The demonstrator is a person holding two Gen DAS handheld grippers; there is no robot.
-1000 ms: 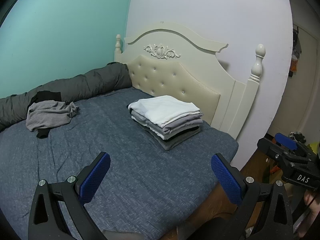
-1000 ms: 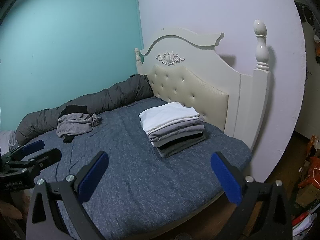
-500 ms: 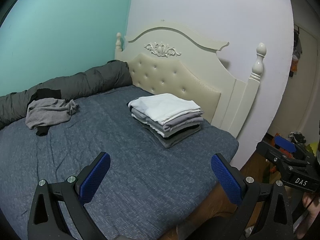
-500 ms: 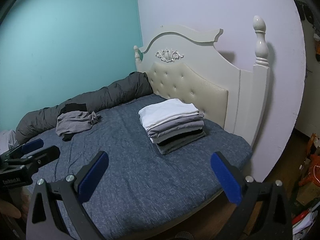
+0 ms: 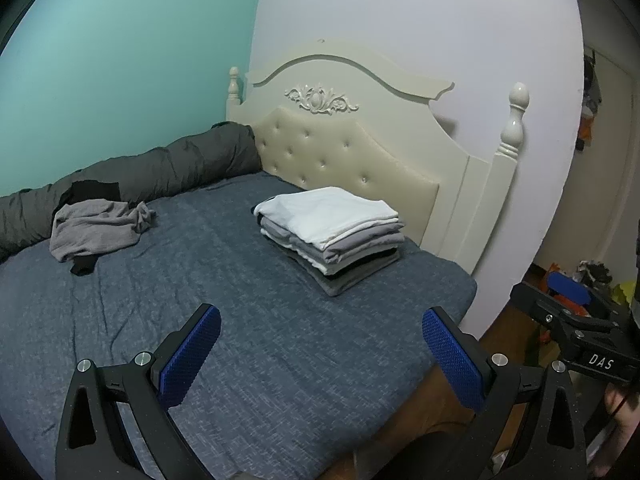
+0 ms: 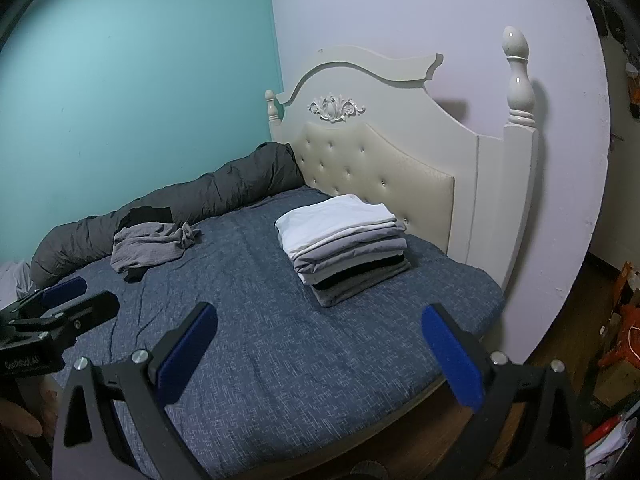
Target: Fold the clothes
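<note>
Blue-padded, my left gripper (image 5: 320, 354) and right gripper (image 6: 318, 350) both hang spread wide and empty over the bed (image 5: 280, 360), with the folded stack (image 5: 332, 236) ahead toward the headboard (image 5: 360, 152) and the crumpled grey garment (image 5: 96, 230) far ahead to the left. Only my left view catches "DAS" on the right gripper's body; only my right view shows faint lettering on the left one, too blurred to read.

A black garment (image 5: 86, 266) lies mostly hidden under the crumpled grey one (image 5: 98, 228); floor clutter (image 6: 618, 320) is perhaps boxes.
</note>
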